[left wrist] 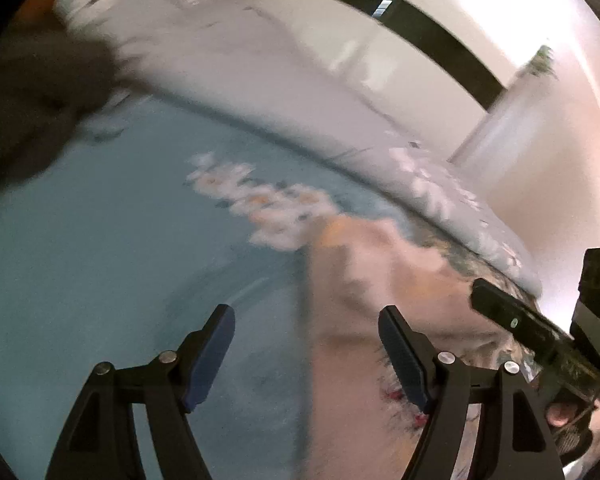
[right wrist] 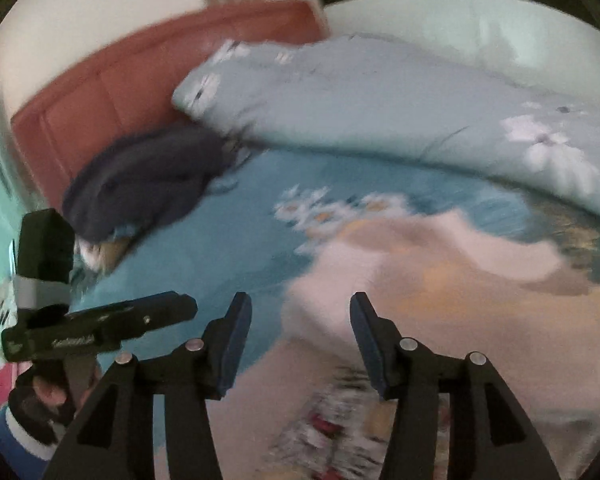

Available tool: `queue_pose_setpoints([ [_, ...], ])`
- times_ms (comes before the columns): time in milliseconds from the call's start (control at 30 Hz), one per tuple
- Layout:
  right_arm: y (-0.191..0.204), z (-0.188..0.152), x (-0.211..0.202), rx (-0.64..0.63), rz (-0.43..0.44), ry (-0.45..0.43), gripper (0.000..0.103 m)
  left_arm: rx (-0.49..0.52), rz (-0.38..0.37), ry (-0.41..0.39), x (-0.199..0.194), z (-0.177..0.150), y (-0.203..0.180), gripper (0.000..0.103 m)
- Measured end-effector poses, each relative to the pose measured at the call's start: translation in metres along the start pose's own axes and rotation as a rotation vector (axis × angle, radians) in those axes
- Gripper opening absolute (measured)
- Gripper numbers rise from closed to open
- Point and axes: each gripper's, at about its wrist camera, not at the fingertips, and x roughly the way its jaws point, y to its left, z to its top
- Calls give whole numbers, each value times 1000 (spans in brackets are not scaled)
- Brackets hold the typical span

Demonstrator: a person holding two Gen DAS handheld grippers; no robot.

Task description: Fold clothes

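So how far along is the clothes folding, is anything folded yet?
Nothing looks folded yet. The pink garment lies rumpled and spread on the blue bedsheet, and a dark garment sits heaped near the headboard. Nothing is in hand: the left gripper and right gripper are open above the pink one. All the folding is left.

Both pictures are bright with soft daylight and no strong shadows. Almost everything is smeared with blur: the blue bed sheet (left wrist: 80, 260), the flowers, the pink cloth (right wrist: 420, 280). Only the black claws look sharp. Edges bend round and go dark.
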Motion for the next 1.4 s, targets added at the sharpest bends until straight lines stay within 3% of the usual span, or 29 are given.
queue_pose_setpoints([
  [167, -100, 12, -69, 178, -268, -87, 53, 139, 13, 6, 21, 23, -44, 78],
  [267, -151, 6, -87, 311, -367, -61, 53, 222, 21, 10, 34, 36, -71, 78],
  [300, -163, 4, -87, 346, -377, -44, 53, 208, 44, 16, 39, 37, -69, 78],
  [333, -172, 0, -86, 372, -373, -26, 53, 187, 58, 15, 41, 38, -67, 78],
  [433, -185, -1, -70, 382, -381, 17, 47, 137, -6, -1, 38, 38, -65, 78],
  [500, -186, 3, -56, 361, -382, 32, 29, 189, -27, -4, 38, 37, -75, 78],
  [567, -187, 4, -47, 344, -374, 51, 22, 251, -22, 4, 46, 33, -85, 78],
  [667, -188, 6, -29, 320, -370, 77, 22, 293, 20, 66, 65, 26, -85, 78],
  [767, -194, -3, -18, 323, -400, 115, 23, 207, 38, 179, 92, 18, -63, 78],
  [867, -206, -14, -13, 366, -395, 138, 23, 81, -22, 243, 107, 10, -39, 79],
  [1067, -215, -14, 1, 381, -384, 113, 23, 71, -49, 237, 98, 9, -37, 78],
  [1200, -200, -26, -28, 379, -388, 69, 23, 60, -73, 202, 79, 7, -28, 78],
  [1400, -193, -39, -39, 415, -369, 15, 23, -15, -180, 197, 79, 8, -23, 76],
])
